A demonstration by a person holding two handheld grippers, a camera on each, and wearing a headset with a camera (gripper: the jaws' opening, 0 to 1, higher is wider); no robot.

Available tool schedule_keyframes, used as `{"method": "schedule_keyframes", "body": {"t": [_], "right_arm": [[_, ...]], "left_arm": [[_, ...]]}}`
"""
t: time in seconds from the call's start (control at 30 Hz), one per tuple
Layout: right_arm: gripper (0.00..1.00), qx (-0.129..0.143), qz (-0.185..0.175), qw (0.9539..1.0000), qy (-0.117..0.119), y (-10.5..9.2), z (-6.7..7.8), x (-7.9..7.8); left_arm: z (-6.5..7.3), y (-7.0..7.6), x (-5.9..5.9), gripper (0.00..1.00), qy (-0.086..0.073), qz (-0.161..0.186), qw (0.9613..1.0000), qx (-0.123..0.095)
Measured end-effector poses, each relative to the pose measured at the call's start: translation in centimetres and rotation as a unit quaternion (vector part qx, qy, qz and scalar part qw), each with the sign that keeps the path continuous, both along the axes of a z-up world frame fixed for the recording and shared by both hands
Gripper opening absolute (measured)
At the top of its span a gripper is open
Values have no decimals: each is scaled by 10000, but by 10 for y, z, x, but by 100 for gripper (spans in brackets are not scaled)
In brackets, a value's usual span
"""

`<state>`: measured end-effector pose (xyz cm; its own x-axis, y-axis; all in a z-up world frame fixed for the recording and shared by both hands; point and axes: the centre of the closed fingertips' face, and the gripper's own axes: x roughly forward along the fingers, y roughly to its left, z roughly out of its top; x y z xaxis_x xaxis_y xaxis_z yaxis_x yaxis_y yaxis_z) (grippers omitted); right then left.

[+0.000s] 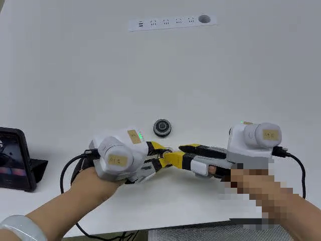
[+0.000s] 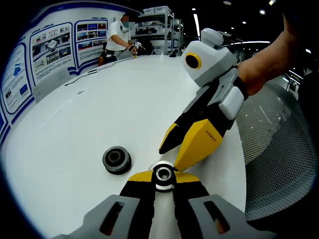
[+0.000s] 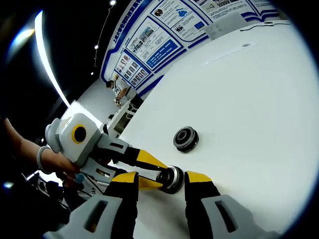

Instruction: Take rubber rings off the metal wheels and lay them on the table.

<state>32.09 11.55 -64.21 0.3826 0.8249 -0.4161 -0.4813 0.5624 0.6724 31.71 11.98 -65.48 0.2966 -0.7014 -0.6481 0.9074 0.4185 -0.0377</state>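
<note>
Yellow jaw tips meet close to the near edge of the white desk [image 1: 241, 65], where my two grippers face each other. The left gripper [image 1: 164, 154] is clamped on a small metal wheel [image 2: 164, 174], one jaw on each side of it, and holds it just above the desk. The right gripper [image 3: 164, 178] comes in from the opposite side with its jaws spread. In the left gripper view one broad yellow jaw rests against the top of that wheel and the other hangs apart from it. The wheel sits between the two tips in the right gripper view. Its rim looks partly bright and partly dark, and I cannot tell from these angles whether a rubber ring is on it.

Just beyond the tips, a second wheel [image 1: 162, 127] lies flat on the desk, apart from both grippers. It has a black outer band around a grey hub.

At the left edge a dark tablet [image 1: 12, 158] stands propped on its stand. Well beyond the wheels, near the far edge, a white power strip [image 1: 172, 22] lies flat. Past the desk, a person [image 2: 119, 37] stands by wall posters and shelving.
</note>
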Motion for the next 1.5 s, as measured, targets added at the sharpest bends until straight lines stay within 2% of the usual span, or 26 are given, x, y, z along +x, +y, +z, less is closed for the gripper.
{"method": "schedule_keyframes", "body": {"t": [0.73,1.5], "right_arm": [[30,113,-48,9994,339,7,-11,4],[30,263,-42,9982,536,8,-11,4]], "left_arm": [[0,1,0,13,-9,5,10000,-35],[0,1,-1,13,-9,39,10000,-85]]}}
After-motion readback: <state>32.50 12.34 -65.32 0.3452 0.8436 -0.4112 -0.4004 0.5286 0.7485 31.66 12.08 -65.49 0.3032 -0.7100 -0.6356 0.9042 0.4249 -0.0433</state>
